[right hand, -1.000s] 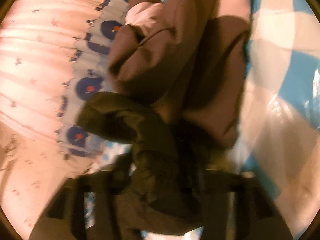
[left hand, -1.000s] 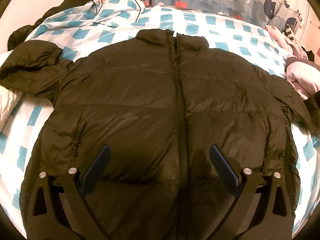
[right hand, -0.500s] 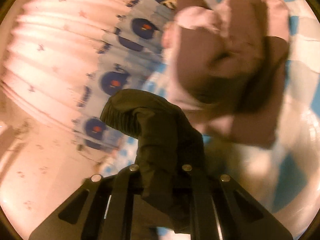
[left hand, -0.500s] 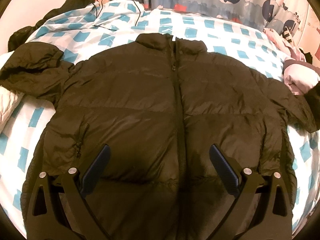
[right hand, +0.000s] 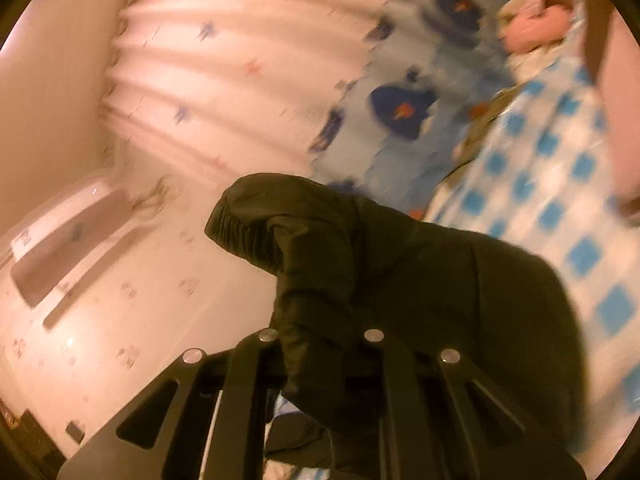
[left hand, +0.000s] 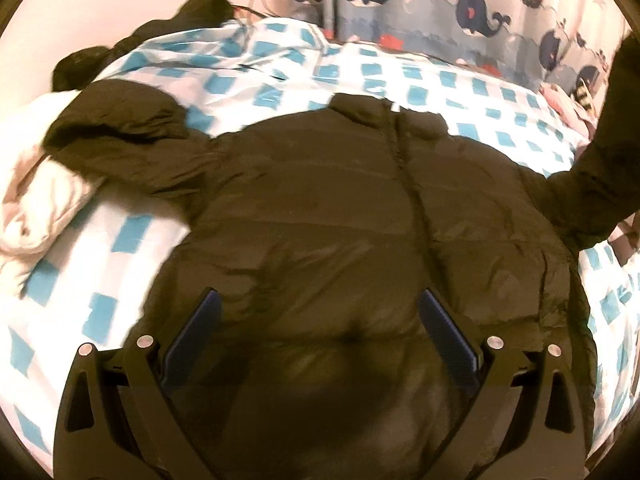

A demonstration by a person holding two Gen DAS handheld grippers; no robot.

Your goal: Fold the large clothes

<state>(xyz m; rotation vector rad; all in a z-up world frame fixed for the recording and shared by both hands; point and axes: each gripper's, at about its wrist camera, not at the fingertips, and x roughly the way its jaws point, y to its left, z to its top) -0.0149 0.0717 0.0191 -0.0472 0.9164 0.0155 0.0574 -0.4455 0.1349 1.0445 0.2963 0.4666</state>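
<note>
Holding the cuff end of the dark olive quilted puffer jacket [left hand: 360, 232], your right gripper [right hand: 320, 364] has its jaws clamped tight on the sleeve [right hand: 360, 264] — fabric bunches up between the black fingers and the elastic cuff pokes out past them, up in the air against the pale star-print curtain [right hand: 224, 64]. Jaws went from part-open to fully closed within the last second, with the sleeve between them.

Left wrist view: that same sleeve [left hand: 600, 152] rises off the bed at the right edge of frame, running up from the shoulder. The rest of the jacket lies flat, front up, zip running down the middle, collar pointing toward the whale-print curtain [left hand: 480, 12]. It sits on the white bedsheet with blue squares [left hand: 120, 240]. The other sleeve [left hand: 120, 128] is crumpled at the upper left, partly resting on a cream bundle of cloth [left hand: 36, 208].

Your left gripper [left hand: 318, 340] is spread wide, blue pads [left hand: 196, 332] well apart, nothing between them — it hangs over the lower front of the jacket, whether touching I can't tell.

Another dark garment [left hand: 132, 44] lies at the far left edge of the bed. Pink clothing [left hand: 568, 104] sits at the far right. Both views are motion-blurred.
</note>
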